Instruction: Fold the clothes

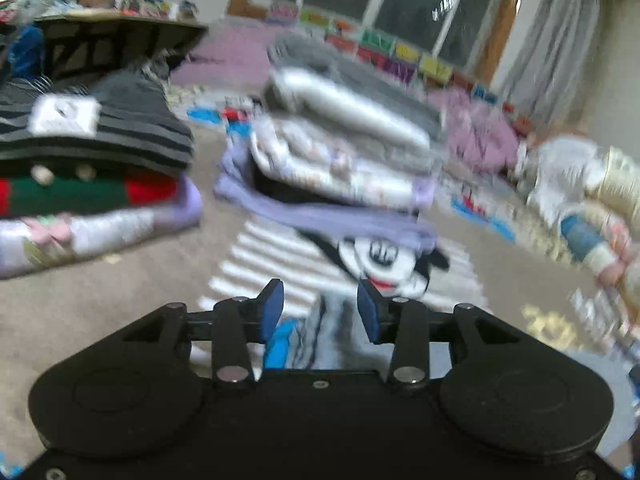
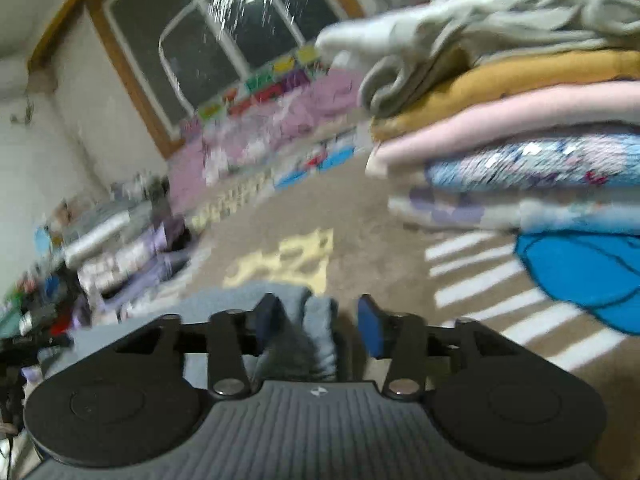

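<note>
Both views are motion-blurred. My left gripper (image 1: pixel 320 308) is open, its blue pads apart over a grey-and-blue striped garment (image 1: pixel 320 332) that lies between the jaws. Just beyond lies a white-striped shirt with a cartoon mouse face (image 1: pixel 376 260) on the carpet. My right gripper (image 2: pixel 316 320) is open, and a grey-blue garment (image 2: pixel 304 312) is bunched between its jaws, against the left pad. Whether either garment is pinched cannot be told.
Folded stacks stand on the beige carpet: a striped grey, green and lilac stack (image 1: pixel 92 168) at left, a grey and lilac stack (image 1: pixel 340 152) ahead, a tall stack (image 2: pixel 520 128) at right. A blue garment (image 2: pixel 588 276) lies below it. A dark window (image 2: pixel 224 36) stands behind.
</note>
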Action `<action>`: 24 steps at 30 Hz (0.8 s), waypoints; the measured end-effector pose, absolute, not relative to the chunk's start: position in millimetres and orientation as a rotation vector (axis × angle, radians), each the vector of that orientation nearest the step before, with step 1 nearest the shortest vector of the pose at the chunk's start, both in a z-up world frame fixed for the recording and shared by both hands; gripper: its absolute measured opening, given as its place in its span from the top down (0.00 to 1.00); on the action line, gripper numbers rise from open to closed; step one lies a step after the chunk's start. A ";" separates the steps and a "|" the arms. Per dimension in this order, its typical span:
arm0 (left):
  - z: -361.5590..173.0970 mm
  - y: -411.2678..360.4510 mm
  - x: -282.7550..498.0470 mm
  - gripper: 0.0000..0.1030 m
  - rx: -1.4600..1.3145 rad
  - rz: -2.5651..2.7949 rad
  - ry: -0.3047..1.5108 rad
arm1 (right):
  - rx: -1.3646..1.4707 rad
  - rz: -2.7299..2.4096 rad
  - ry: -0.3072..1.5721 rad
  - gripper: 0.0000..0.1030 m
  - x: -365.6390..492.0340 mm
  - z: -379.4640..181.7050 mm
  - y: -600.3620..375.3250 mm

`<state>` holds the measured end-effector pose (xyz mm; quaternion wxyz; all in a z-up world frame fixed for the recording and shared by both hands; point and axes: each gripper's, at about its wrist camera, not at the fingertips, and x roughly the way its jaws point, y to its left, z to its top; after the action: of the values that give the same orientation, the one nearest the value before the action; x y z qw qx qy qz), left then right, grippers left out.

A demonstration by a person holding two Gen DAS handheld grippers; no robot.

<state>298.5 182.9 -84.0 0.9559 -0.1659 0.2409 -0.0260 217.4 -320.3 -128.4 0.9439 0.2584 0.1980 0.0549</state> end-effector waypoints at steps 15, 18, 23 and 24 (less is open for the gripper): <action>-132.2 91.3 297.8 0.61 0.283 -0.141 0.608 | 0.096 0.262 0.471 0.53 208.1 -112.0 -206.7; -125.4 87.1 300.1 0.61 0.286 -0.121 0.600 | 0.174 0.271 0.510 0.62 218.6 -113.7 -218.4; -102.7 74.3 280.8 0.61 0.273 -0.159 0.549 | 0.187 0.306 0.473 0.62 211.3 -104.4 -219.9; -96.6 68.5 275.4 0.60 0.253 -0.187 0.532 | 0.172 0.319 0.451 0.61 207.1 -101.0 -217.2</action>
<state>275.4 68.5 -96.6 0.9526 0.1246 0.2617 -0.0921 207.1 -217.2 -101.0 0.9585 0.0849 0.2221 0.1575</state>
